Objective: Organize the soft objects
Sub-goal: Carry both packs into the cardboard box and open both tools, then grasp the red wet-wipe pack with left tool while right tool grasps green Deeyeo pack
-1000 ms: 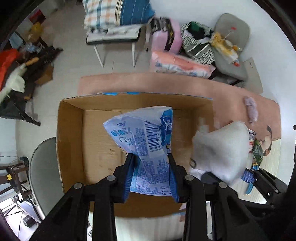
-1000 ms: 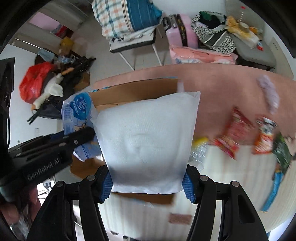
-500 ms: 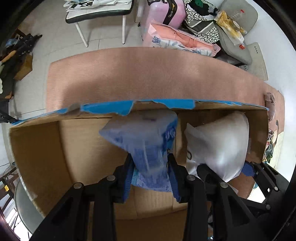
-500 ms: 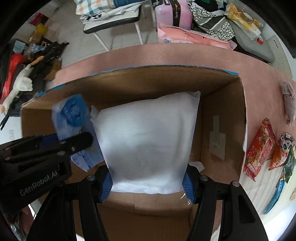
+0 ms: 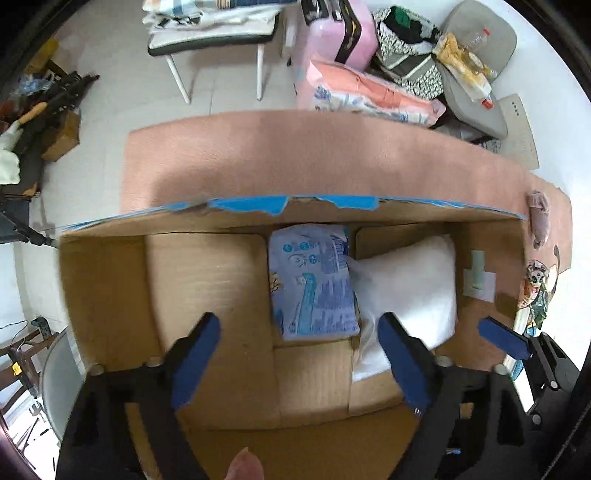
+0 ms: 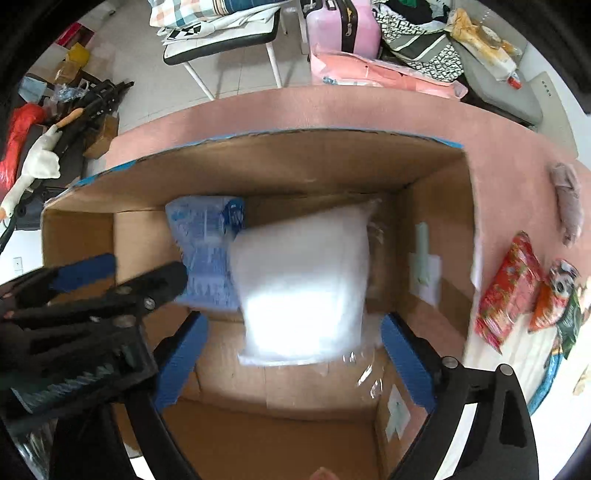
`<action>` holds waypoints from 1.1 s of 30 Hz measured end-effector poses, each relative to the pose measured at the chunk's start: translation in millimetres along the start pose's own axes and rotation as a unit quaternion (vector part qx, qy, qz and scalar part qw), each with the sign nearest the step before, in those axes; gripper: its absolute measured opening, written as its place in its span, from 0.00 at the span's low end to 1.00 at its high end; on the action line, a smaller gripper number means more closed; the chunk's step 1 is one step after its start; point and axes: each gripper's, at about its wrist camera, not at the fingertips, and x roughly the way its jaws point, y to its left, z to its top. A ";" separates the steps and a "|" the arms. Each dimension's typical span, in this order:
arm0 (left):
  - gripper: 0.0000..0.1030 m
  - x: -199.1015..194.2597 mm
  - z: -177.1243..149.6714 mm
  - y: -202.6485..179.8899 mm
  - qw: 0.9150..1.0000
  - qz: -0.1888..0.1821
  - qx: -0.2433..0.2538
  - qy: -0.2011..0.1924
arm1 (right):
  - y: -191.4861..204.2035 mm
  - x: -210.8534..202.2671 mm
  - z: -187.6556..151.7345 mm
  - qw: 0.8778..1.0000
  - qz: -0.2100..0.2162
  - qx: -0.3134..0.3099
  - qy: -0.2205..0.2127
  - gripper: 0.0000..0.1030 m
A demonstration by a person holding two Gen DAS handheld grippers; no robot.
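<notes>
An open cardboard box (image 5: 207, 288) (image 6: 280, 166) with blue tape along its far rim sits on the pink tabletop. On its floor lie a blue-printed soft packet (image 5: 312, 284) (image 6: 205, 251) and, touching its right side, a white pillow-like bag (image 5: 406, 284) (image 6: 303, 288), which looks blurred. My left gripper (image 5: 299, 358) (image 6: 125, 271) hangs over the packet with its jaws opening; the pads touch nothing. My right gripper (image 6: 295, 363) stands above the white bag, jaws also opening wide and clear of it; one right fingertip (image 5: 502, 338) shows in the left wrist view.
Snack packets (image 6: 509, 291) and a grey cloth roll (image 6: 567, 199) lie on the table right of the box. Beyond the table stand a chair (image 5: 210, 37), a pink suitcase (image 6: 341, 22) and piled bags. Floor clutter (image 6: 37, 147) sits far left.
Both grippers came down into the box, then spread their jaws. The blue packet and the white bag left the pads and now rest on the box floor.
</notes>
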 end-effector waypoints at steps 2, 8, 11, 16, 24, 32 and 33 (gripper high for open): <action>0.86 -12.4 -10.2 3.6 1.000 0.001 -0.003 -0.007 | 3.4 -13.0 -12.8 1.000 -0.008 -0.003 -0.013 1.00; 0.88 -44.1 -43.7 8.6 0.999 0.005 -0.011 -0.047 | 11.2 -47.4 -58.2 0.998 -0.018 -0.025 -0.049 1.00; 0.88 -57.4 -62.2 7.8 0.997 0.014 -0.014 -0.070 | 11.3 -62.4 -80.0 0.997 -0.009 -0.033 -0.071 1.00; 0.88 -83.9 -97.9 -6.8 0.992 0.043 -0.006 -0.121 | 5.0 -83.8 -114.8 0.994 0.023 -0.038 -0.102 1.00; 0.87 -131.8 -130.0 -82.9 0.974 0.072 0.024 -0.216 | -62.7 -132.6 -149.0 0.985 0.065 -0.029 -0.155 1.00; 0.88 -113.2 -93.1 -209.8 0.975 0.043 0.100 -0.195 | -225.8 -161.1 -137.3 0.987 -0.032 0.014 -0.155 1.00; 0.88 -99.1 -82.8 -224.0 0.978 0.038 0.107 -0.176 | -246.9 -157.7 -131.8 0.988 -0.055 0.015 -0.147 1.00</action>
